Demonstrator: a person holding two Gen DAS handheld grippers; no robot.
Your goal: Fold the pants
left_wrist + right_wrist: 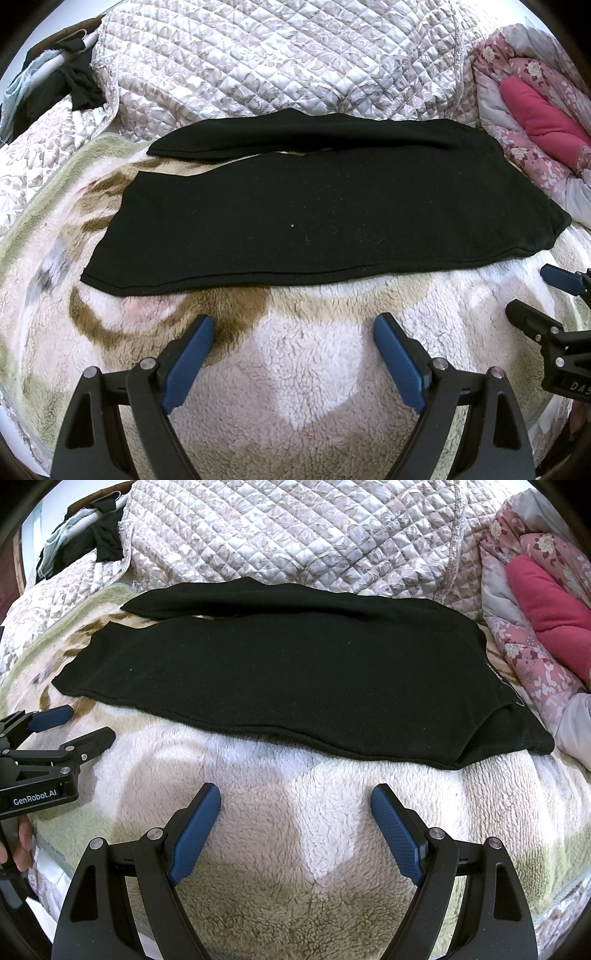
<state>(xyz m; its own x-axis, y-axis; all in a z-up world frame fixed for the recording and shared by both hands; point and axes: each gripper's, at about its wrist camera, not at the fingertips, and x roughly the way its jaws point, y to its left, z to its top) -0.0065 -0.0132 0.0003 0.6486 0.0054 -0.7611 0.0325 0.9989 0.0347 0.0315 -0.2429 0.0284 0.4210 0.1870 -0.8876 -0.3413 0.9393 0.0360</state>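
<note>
Black pants [314,218] lie flat across a fleece blanket [295,369], legs to the left and waist to the right; the two legs split apart at the left end. They also show in the right wrist view [288,679]. My left gripper [294,326] is open and empty, hovering over the blanket just short of the pants' near edge. My right gripper [295,795] is open and empty, also short of the near edge. Each gripper shows in the other's view: the right one [535,295] at the right edge, the left one [81,725] at the left edge.
A quilted floral cover [288,62] rises behind the pants. A pink floral quilt with a magenta pillow [546,118] lies at the right. Dark clothes [74,81] are piled at the far left. A hand [18,842] holds the left gripper.
</note>
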